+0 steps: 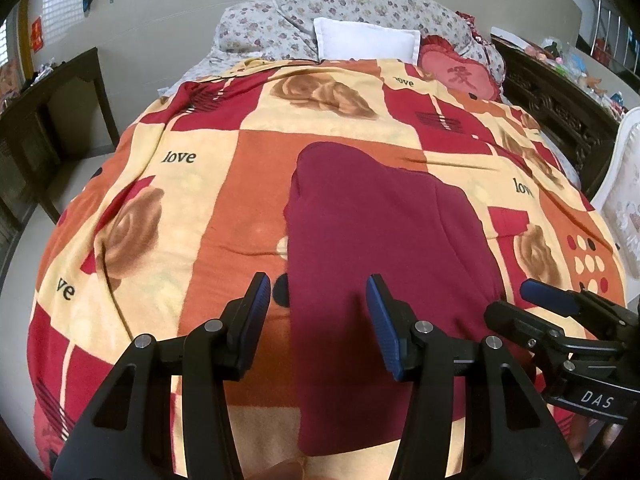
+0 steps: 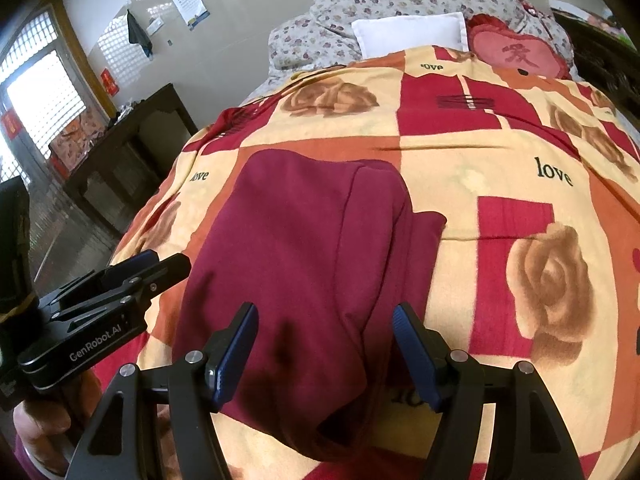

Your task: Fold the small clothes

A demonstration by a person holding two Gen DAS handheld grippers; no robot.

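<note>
A maroon garment (image 1: pixel 384 240) lies flat on the patterned blanket (image 1: pixel 224 184), folded into a long strip that runs away from me. My left gripper (image 1: pixel 317 278) hovers open over the garment's near left edge, nothing between its blue pads. My right gripper (image 2: pixel 325 306) stands open above the near end of the maroon garment (image 2: pixel 304 248), with only cloth lying beneath the gap. Each gripper shows in the other's view: the right gripper (image 1: pixel 516 300) at the garment's right side, the left gripper (image 2: pixel 160 264) at its left side, with a hand below it.
The bed's head holds a floral quilt (image 1: pixel 360 4), a white pillow (image 1: pixel 366 42) and a red heart cushion (image 1: pixel 460 74). A dark wooden desk (image 1: pixel 60 92) stands left of the bed. Carved dark furniture (image 1: pixel 560 108) and a white chair back (image 1: pixel 624 184) stand to the right.
</note>
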